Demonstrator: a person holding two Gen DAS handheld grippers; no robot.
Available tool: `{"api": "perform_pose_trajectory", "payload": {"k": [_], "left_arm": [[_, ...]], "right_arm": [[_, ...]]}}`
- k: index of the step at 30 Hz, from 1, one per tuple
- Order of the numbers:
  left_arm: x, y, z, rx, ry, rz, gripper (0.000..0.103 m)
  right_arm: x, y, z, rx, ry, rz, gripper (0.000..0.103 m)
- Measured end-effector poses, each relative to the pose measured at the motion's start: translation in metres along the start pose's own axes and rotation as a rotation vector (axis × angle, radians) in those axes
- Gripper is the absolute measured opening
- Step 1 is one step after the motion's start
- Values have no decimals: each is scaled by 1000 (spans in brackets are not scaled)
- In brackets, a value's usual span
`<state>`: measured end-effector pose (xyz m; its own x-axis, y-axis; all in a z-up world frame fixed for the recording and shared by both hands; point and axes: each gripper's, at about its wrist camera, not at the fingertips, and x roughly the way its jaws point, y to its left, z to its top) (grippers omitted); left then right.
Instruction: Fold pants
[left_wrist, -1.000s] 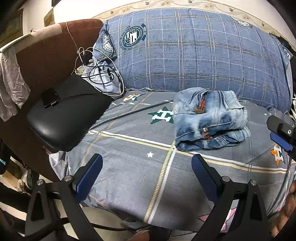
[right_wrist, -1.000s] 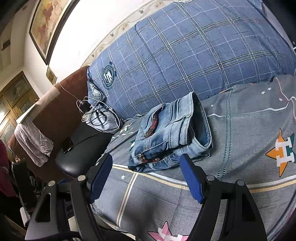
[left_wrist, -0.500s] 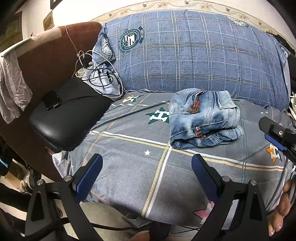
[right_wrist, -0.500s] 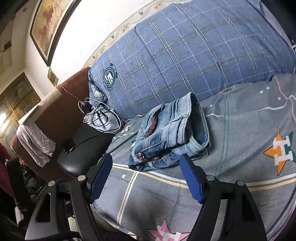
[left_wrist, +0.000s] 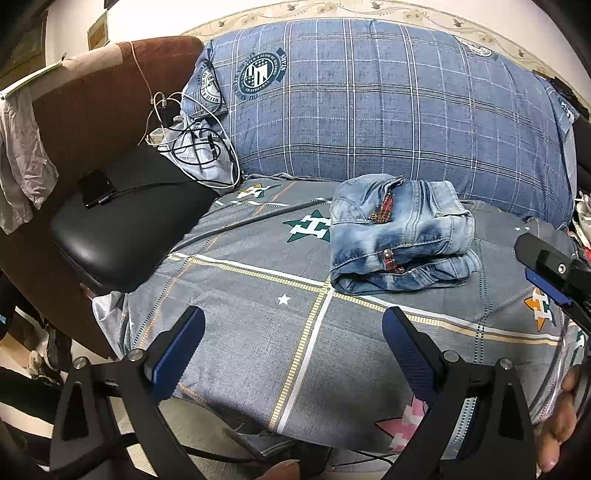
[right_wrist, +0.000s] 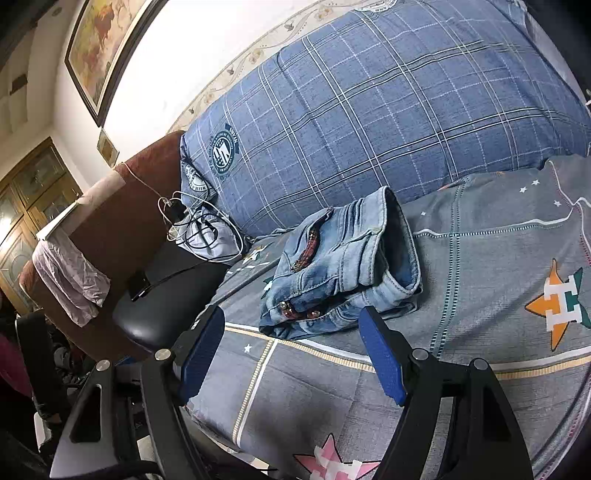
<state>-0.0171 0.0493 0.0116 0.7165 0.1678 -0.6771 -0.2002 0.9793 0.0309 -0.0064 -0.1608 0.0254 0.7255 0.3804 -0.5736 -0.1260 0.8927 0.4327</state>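
Left wrist: left gripper (left_wrist: 291, 332) jaws spread wide, empty, over the grey star-print bedsheet (left_wrist: 236, 317). Folded jeans (left_wrist: 400, 238) lie ahead on the sheet, in front of the blue plaid pillow (left_wrist: 388, 110).

Right wrist: right gripper (right_wrist: 291, 336) released, empty, near the jeans (right_wrist: 343, 266), not touching. Black cushion (right_wrist: 166, 295) to the left.

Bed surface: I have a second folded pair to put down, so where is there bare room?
The bare sheet between the folded jeans and the bed's near edge is free, and so is the stretch right of the jeans. Left is crowded: tangled cables and a black cushion.
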Motion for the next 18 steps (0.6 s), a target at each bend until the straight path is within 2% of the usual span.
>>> {"api": "perform_pose_trajectory", "payload": {"k": [18], "left_arm": [[15, -2, 3, -1, 1, -16, 97]], "right_arm": [[4, -2, 0, 11, 5, -9, 76]]}}
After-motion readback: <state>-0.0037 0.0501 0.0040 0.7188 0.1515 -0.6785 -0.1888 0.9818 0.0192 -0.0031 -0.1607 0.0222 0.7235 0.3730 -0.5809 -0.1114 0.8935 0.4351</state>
